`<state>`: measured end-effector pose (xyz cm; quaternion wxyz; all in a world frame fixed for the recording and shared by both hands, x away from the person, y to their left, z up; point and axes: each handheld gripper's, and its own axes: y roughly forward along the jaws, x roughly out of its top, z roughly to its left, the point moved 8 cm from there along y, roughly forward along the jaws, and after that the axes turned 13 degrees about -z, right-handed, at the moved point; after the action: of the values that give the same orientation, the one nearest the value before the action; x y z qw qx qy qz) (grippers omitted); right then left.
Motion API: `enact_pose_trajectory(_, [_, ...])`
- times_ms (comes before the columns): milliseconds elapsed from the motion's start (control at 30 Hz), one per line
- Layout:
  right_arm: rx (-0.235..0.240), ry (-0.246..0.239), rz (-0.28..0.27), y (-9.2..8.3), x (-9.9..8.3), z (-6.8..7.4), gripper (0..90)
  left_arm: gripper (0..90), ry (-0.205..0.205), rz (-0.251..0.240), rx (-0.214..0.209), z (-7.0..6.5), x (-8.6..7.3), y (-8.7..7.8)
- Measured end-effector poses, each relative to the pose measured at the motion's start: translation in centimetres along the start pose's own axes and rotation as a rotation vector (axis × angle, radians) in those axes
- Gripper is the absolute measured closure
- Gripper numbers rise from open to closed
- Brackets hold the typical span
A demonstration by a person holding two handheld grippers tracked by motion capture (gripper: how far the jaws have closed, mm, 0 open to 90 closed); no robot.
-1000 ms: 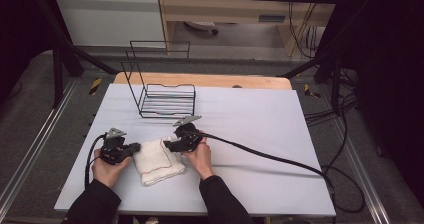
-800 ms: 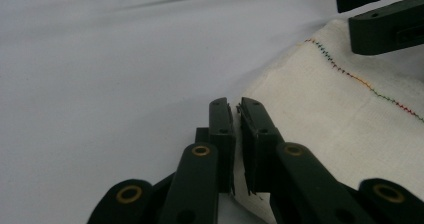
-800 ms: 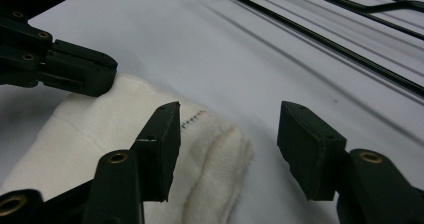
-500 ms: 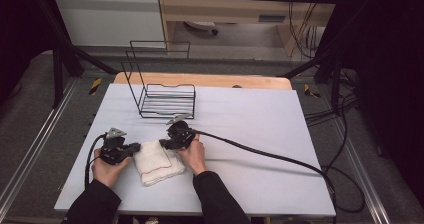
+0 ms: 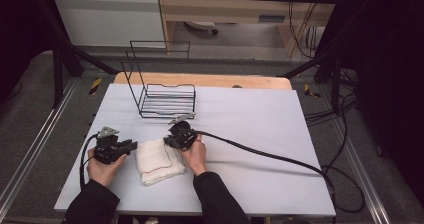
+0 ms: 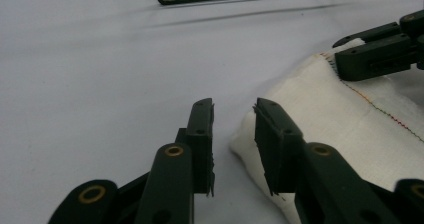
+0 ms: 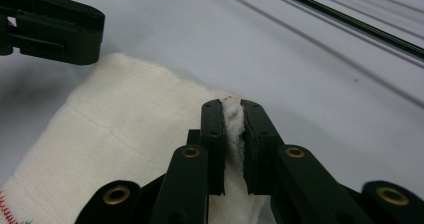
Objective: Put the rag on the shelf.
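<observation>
In the high view, a black wire rack [image 5: 161,96] is standing empty toward the far side of the white counter [image 5: 260,129]. A folded white cloth [image 5: 158,160] is lying near the person's edge, its long axis running from the near left up toward the far right. The left hand [image 5: 102,168] is resting on the counter just left of the cloth, pointing the left claw [image 5: 131,145] toward it. The right hand [image 5: 195,156] is lying at the cloth's right edge, aiming the right claw [image 5: 166,141] leftward at the far corner.

In the left gripper view, the left claw [image 6: 234,144] is standing released, its jaws having just been opening, with a bare gap between them; the cloth's [image 6: 340,129] near edge is sitting just beside the right-hand jaw.

In the right gripper view, the right claw [image 7: 233,144] is clenching on a pinched-up fold of the cloth [image 7: 120,134], its jaws having just been closing, and the white fabric is bunching between the pads.
</observation>
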<state>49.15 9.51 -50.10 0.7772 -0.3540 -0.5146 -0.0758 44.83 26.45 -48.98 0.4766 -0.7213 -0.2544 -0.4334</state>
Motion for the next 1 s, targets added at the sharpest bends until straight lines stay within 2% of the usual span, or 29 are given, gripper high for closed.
enact_pose_trajectory(167, [-0.002,0.001,-0.005,-0.2,-0.3,0.0,81.1,66.6,-0.008,0.020,-0.006,-0.4,-0.3,0.8])
enact_pose_trajectory(367, [-0.002,-0.008,-0.004,-0.1,-0.3,-0.1,79.8,73.5,-0.010,0.043,-0.033,-0.9,-0.7,1.3])
enact_pose_trajectory(433, [-0.005,-0.018,-0.003,-0.1,-0.3,-0.2,77.7,75.1,0.004,0.047,-0.035,-1.1,-0.7,1.3])
enact_pose_trajectory(600, [-0.014,-0.033,0.001,-0.1,-0.4,-0.4,71.5,77.7,-0.009,0.062,-0.047,-1.3,-0.8,1.6])
enact_pose_trajectory(667, [-0.010,-0.009,0.010,0.0,-0.4,-0.5,71.3,79.1,-0.012,0.066,-0.048,-1.3,-0.8,1.6])
enact_pose_trajectory(733, [-0.005,0.013,0.021,0.1,-0.4,-0.5,71.9,80.6,-0.008,0.073,-0.048,-1.4,-0.8,1.7])
enact_pose_trajectory(833, [0.006,0.044,0.027,0.1,-0.4,-0.4,77.5,83.0,-0.011,0.078,-0.041,-1.5,-0.7,1.7])
enact_pose_trajectory(1000, [0.001,0.031,0.015,0.0,-0.4,-0.3,81.3,85.1,-0.010,0.068,-0.048,-1.4,-0.7,1.6])
